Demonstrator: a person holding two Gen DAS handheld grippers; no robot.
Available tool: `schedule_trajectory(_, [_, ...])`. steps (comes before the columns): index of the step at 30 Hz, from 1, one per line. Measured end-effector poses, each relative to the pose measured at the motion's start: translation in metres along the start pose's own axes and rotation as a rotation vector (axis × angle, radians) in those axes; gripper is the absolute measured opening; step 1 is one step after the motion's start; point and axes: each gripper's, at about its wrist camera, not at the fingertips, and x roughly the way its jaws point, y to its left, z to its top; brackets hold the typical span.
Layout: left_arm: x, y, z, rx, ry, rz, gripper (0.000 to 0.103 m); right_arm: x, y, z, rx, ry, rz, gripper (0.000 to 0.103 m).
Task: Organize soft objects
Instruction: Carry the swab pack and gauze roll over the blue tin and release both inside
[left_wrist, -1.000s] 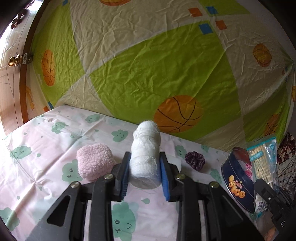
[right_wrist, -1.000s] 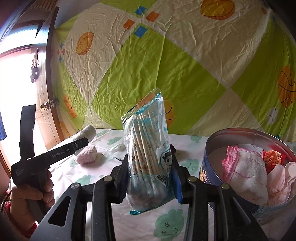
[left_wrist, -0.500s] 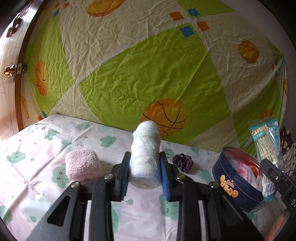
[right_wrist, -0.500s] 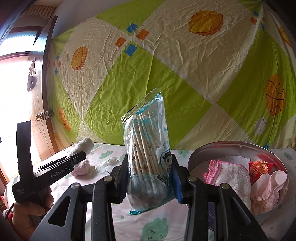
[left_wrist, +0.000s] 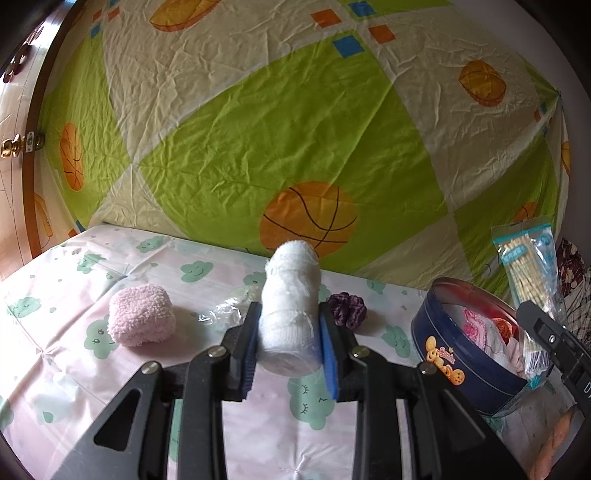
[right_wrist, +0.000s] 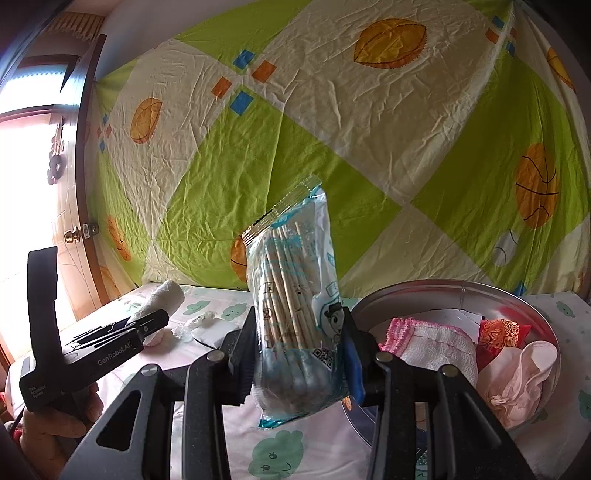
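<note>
My left gripper (left_wrist: 290, 332) is shut on a white gauze roll (left_wrist: 290, 314), held above the table; the roll also shows in the right wrist view (right_wrist: 160, 301). My right gripper (right_wrist: 299, 354) is shut on a clear packet of cotton swabs (right_wrist: 295, 302), held upright just left of the blue round tin (left_wrist: 465, 354). The packet also shows in the left wrist view (left_wrist: 528, 273). The tin (right_wrist: 461, 291) holds a pink-edged cloth (right_wrist: 428, 343), a red-orange item (right_wrist: 498, 330) and a pale pink cloth (right_wrist: 517, 380). A fluffy pink sock roll (left_wrist: 142, 319) and a purple scrunchie (left_wrist: 347, 308) lie on the table.
The table has a pink cloth with green cloud prints (left_wrist: 74, 295). A green and cream basketball sheet (left_wrist: 295, 129) hangs behind it. A wooden door (left_wrist: 14, 147) stands at the left. Crumpled clear plastic (left_wrist: 225, 312) lies behind the gauze roll. White scraps (right_wrist: 207, 325) lie mid-table.
Both grippers have risen and tilted, keeping their loads. The left gripper has shifted toward the tin, which now shows more fully in its view.
</note>
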Motion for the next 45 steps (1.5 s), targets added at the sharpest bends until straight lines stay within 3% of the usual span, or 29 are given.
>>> schedule_trajectory(18, [-0.002, -0.049, -0.004, 0.058, 0.002, 0.003, 0.028, -0.016, -0.020, 0.006, 0.028, -0.040, -0.022, 0.042])
schedule_trajectory(45, [0.003, -0.118, 0.006, 0.106, -0.010, -0.102, 0.028, -0.030, -0.083, 0.016, 0.063, -0.070, -0.127, 0.042])
